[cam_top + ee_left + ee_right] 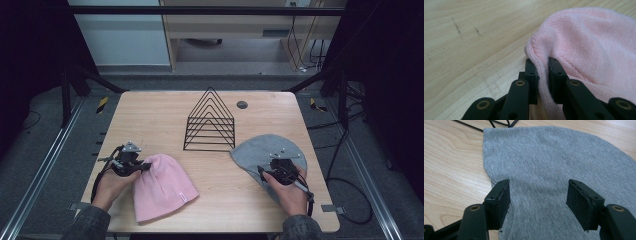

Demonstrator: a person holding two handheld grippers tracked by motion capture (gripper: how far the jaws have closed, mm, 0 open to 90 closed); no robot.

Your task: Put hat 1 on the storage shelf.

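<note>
A pink knit beanie (160, 187) lies flat at the front left of the wooden table (165, 115). My left gripper (146, 166) is at its upper left edge. In the left gripper view the jaws pinch a raised fold of the pink beanie (589, 45), the left gripper (543, 65) shut on it. A grey beanie (270, 150) lies at the front right. My right gripper (262, 171) rests on its near part. Along the right gripper (537, 192) the jaws stand wide apart over the flat grey beanie (549, 155), its edge at the left jaw.
A black wire rack (210, 120) of nested triangles stands at the table's middle, its base wires (486, 123) just beyond the grey beanie. A small dark round grommet (242, 104) sits near the far edge. Bare wood lies between the two beanies.
</note>
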